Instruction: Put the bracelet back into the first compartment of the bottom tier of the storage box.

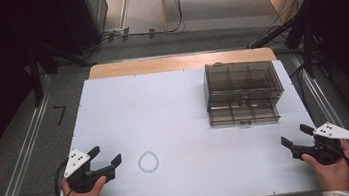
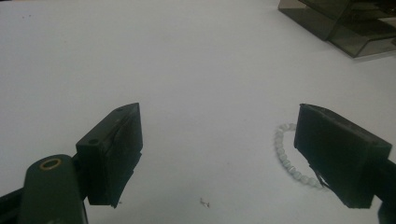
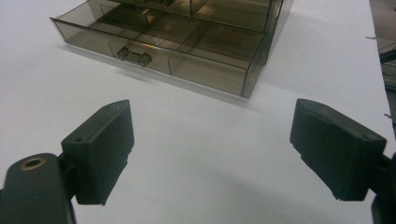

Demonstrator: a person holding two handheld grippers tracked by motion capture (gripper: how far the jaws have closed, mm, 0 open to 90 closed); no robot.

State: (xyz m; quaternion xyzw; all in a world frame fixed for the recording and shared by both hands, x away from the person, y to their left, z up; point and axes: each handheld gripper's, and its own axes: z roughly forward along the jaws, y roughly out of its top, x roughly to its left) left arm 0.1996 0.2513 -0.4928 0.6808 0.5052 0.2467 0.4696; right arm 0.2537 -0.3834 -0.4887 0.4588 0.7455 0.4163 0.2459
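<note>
Resting spread & empty at the counter's (image 1: 174, 108) near edge, left tongs (image 1: 105, 163) sat just beside the bead bracelet (image 1: 148, 161), right tongs (image 1: 296, 138) likewise spread w/ drawer box (image 1: 242, 92) ahead; best, I judged, to pinch one side of the loop.

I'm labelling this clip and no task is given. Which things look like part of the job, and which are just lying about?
Likely in the job (a guess):
- bead bracelet, lying on the white table
- smoky plastic drawer box, lower drawer pulled out
- left tongs and right tongs, both open, holding nothing

Just about:
- cables on the floor beyond the table
</note>
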